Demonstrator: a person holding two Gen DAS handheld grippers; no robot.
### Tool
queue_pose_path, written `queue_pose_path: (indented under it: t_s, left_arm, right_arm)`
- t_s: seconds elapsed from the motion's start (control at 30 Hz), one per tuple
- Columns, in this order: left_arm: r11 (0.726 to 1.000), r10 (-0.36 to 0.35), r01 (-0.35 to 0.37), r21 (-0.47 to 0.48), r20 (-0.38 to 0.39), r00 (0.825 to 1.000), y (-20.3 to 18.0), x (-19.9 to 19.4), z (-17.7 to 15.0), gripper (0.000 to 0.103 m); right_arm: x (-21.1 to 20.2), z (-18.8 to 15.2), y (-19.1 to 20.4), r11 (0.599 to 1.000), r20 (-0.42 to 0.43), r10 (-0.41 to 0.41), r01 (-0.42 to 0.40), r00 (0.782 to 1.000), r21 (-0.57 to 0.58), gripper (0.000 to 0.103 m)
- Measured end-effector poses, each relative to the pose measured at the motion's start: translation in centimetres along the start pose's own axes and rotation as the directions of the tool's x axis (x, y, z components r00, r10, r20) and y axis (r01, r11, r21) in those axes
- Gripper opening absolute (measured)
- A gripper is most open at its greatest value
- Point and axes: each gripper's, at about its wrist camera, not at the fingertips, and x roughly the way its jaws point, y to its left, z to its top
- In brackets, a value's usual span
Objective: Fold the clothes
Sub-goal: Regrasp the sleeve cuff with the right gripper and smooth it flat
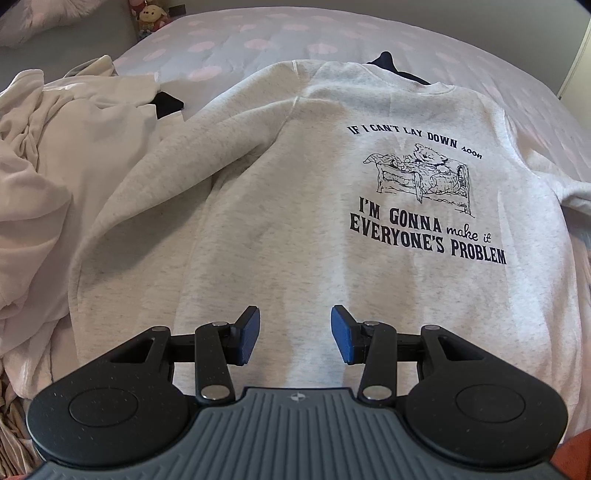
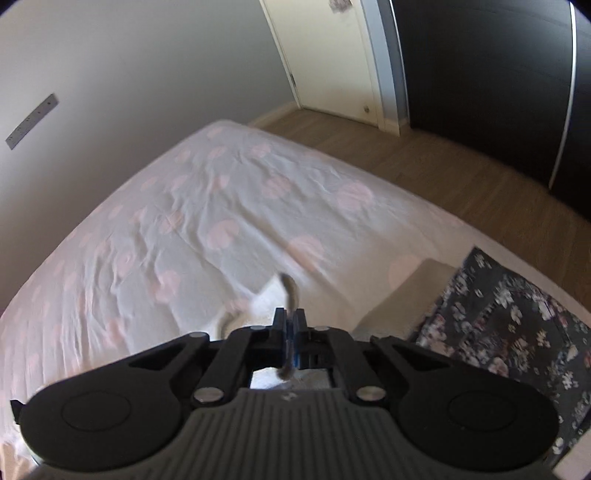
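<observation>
where the pale sheet with pink blotches covers it, the bed (image 1: 258, 40) carries everything, and its far corner in the right wrist view meets a wooden floor (image 2: 424, 162) with a white door (image 2: 332, 62) and a dark wardrobe (image 2: 491, 74) beyond. a grey sweatshirt (image 1: 295, 184) lies spread flat across the middle of the bed, its hem toward the near edge and its collar toward the far edge, printed side up with dark lettering and a drawing of a bear in bed (image 1: 421, 173). a heap of cream clothes (image 1: 48, 166) sits against the sweatshirt's left sleeve, toward the bed's left edge. a dark floral cloth (image 2: 509, 325) lies at the bed's right edge in the right wrist view, with a pale folded piece (image 2: 402, 299) just beside it. a dark garment (image 1: 391, 66) peeks out past the sweatshirt's collar. a small plush toy (image 1: 151, 16) stands off the far left corner.

the left hand-held gripper (image 1: 295, 334) hovers over the sweatshirt's hem, its blue pads (image 1: 249, 332) spread apart and grasping nothing. the right hand-held gripper (image 2: 290, 332) is clenched on a thin white piece of fabric (image 2: 273, 295) with a grey edge, blurred, so i cannot tell which garment it belongs to.
</observation>
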Motion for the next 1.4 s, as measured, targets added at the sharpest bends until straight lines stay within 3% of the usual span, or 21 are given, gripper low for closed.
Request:
queue_pose_path:
  t_s: [0.07,0.13,0.23,0.33,0.4,0.43,0.47,0.6,0.67,0.73,0.87,0.93,1.0,1.07,1.4]
  left_arm:
    - [1.000,0.002,-0.002,-0.010,-0.001,1.000,0.3,0.1,0.0,0.040]
    - [1.000,0.009,-0.009,-0.020,-0.011,1.000,0.6,0.3,-0.1,0.040]
    - [1.000,0.019,-0.019,-0.019,-0.020,1.000,0.9,0.5,-0.1,0.040]
    - [1.000,0.021,-0.022,-0.020,-0.021,1.000,1.0,0.6,0.1,0.040]
    - [1.000,0.020,-0.020,-0.019,-0.022,1.000,0.9,0.7,0.2,0.040]
    - [1.000,0.020,-0.020,-0.018,-0.023,1.000,0.8,0.8,0.2,0.040]
    - [1.000,0.017,-0.018,-0.016,-0.025,1.000,0.7,0.9,0.1,0.040]
    - [1.000,0.006,-0.006,-0.001,-0.043,0.999,0.2,1.5,-0.1,0.040]
    - [1.000,0.000,0.000,0.002,-0.052,0.999,-0.1,1.7,-0.2,0.040]
    - [1.000,-0.007,0.007,0.005,-0.053,0.999,-0.2,1.7,-0.2,0.040]
    - [1.000,-0.003,0.003,0.004,-0.051,0.999,-0.1,1.4,-0.4,0.040]
    - [1.000,-0.003,0.003,0.000,-0.053,0.999,0.1,1.4,-0.4,0.041]
    - [1.000,-0.006,0.006,-0.004,-0.055,0.998,0.1,1.4,-0.5,0.041]
    - [1.000,-0.009,0.009,-0.007,-0.057,0.998,0.2,1.4,-0.6,0.041]
    - [0.999,-0.033,0.033,-0.004,-0.052,0.998,0.0,1.2,-1.0,0.041]
  right_arm:
    - [0.5,-0.2,-0.8,0.996,-0.007,-0.082,0.082,0.997,-0.046,0.000]
    - [1.6,-0.9,-2.5,0.993,-0.034,-0.112,0.111,0.993,-0.025,0.000]
    - [3.2,-3.0,-4.1,0.998,-0.094,-0.065,0.067,0.993,0.013,0.000]
    - [3.2,-5.0,-4.0,0.999,-0.099,0.020,-0.016,0.995,0.042,0.008]
    - [3.1,-5.8,-3.4,0.998,-0.099,0.066,-0.063,0.993,0.029,0.017]
    - [3.1,-6.1,-3.0,0.996,-0.100,0.086,-0.084,0.991,0.017,0.031]
    - [2.9,-6.4,-2.6,0.995,-0.093,0.100,-0.100,0.991,0.009,0.037]
    - [2.5,-7.1,-0.1,0.983,-0.088,0.163,-0.169,0.983,-0.067,0.037]
    - [3.0,-7.6,1.3,0.980,-0.114,0.168,-0.178,0.979,-0.089,0.046]
    - [3.7,-8.1,2.7,0.978,-0.133,0.154,-0.170,0.979,-0.117,0.048]
    - [5.6,-9.3,5.0,0.974,-0.152,0.068,-0.098,0.986,-0.202,0.052]
    - [6.4,-10.1,5.9,0.962,-0.144,-0.013,-0.028,0.990,-0.273,0.049]
    - [6.8,-10.9,6.5,0.934,-0.133,-0.073,0.021,0.989,-0.357,0.037]
    - [6.5,-11.6,6.7,0.905,-0.123,-0.092,0.031,0.988,-0.425,0.011]
    - [-0.2,-12.8,5.0,0.898,-0.092,0.003,-0.043,0.996,-0.438,0.007]
